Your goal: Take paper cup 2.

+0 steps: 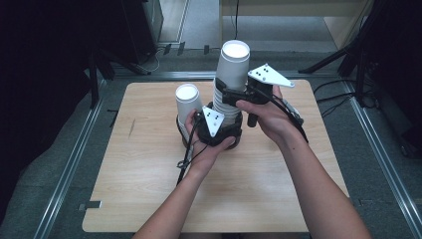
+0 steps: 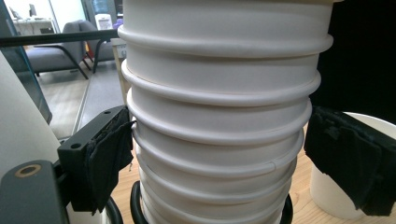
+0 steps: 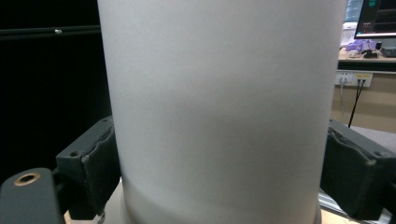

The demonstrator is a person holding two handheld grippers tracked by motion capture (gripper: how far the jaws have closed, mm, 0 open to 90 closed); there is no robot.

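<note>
Right gripper (image 1: 230, 95) pads pinched the light, crushable top cup (image 1: 233, 63) at mid-wall; left gripper (image 1: 219, 130) clamped the ribbed stack (image 2: 219, 140) below it, best held by its stiffer rims.

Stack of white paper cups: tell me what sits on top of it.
An upside-down white cup caps the stack of white paper cups; the right gripper clamps its wall. Its inside is hidden.
</note>
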